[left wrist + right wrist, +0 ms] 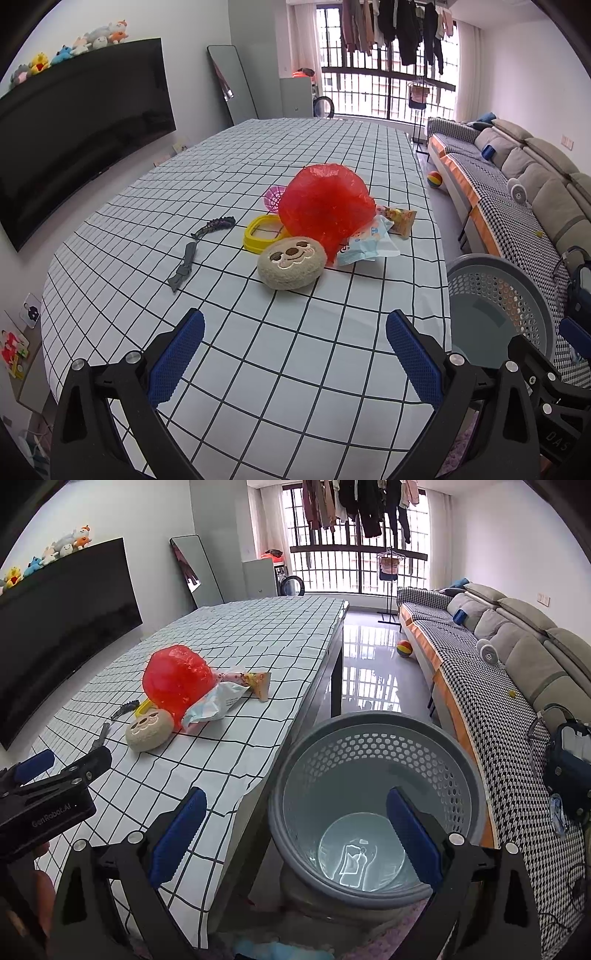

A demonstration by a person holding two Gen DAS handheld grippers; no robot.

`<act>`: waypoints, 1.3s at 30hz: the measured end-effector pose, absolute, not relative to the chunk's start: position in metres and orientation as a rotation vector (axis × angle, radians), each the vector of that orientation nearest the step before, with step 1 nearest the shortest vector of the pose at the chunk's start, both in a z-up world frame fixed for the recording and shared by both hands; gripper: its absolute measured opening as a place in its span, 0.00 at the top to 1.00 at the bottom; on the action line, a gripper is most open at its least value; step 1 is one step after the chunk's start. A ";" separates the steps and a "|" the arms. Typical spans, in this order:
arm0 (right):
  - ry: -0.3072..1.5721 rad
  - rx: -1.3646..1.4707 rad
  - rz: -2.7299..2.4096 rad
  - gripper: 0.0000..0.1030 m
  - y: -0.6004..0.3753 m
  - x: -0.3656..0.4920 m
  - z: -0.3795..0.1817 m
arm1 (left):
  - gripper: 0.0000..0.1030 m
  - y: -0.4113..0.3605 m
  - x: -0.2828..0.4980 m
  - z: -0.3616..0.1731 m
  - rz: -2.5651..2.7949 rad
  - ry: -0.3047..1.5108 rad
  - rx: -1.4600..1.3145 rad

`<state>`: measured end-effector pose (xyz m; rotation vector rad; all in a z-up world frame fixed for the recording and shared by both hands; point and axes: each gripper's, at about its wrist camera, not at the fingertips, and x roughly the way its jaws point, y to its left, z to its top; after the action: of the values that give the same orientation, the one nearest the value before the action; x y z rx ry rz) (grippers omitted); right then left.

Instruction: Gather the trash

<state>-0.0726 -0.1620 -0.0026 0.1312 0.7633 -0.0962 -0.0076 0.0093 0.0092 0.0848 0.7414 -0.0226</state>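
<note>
While both grippers hover with their blue-padded fingers spread wide and nothing between them, the trash sits in a cluster near the middle of the checked tablecloth point(258, 155). From its own camera, the left gripper point(295, 350) hangs over the near part of the table, well short of the pile. A crumpled red plastic bag point(325, 210) is the biggest piece; it rests against a round beige plush face point(291, 262) just in front of it. Touching the bag's right side lies a pale blue and white wrapper point(369, 243), and beyond that a yellow-orange snack packet point(400, 218). Left of the bag sit a yellow square frame point(262, 232) and, behind it, a small pink mesh piece point(272, 197). Farther left, apart from the pile, 2 dark toy-like pieces lie on the cloth: a grey one point(184, 267) nearer and a purplish one point(214, 227) farther.

The right gripper point(295, 830) is off the table's right edge, above a grey perforated basket point(461, 760) that stands on the floor beside the table; a clear, shiny item lies at its bottom, too indistinct to identify. In this view the left gripper point(55, 764) shows at the far left over the cloth, with the red plastic bag point(177, 681) and wrapper point(218, 703) beyond it. A sofa point(517, 657) runs along the right wall.
</note>
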 end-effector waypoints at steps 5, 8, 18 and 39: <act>0.763 0.133 -0.094 0.09 -0.163 -0.073 -0.002 | 0.06 0.008 -0.007 0.009 -0.023 0.742 0.088; 0.762 0.134 -0.095 0.09 -0.163 -0.073 -0.002 | 0.06 0.008 -0.007 0.009 -0.022 0.743 0.089; 0.766 0.132 -0.093 0.09 -0.164 -0.074 -0.003 | 0.06 0.007 -0.008 0.009 -0.018 0.740 0.091; 0.764 0.132 -0.091 0.09 -0.164 -0.074 -0.005 | 0.06 0.007 -0.007 0.008 -0.018 0.740 0.090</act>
<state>-0.0743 -0.1640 -0.0050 0.1319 0.7636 -0.0908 -0.0072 0.0067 0.0084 0.0904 0.7396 -0.0176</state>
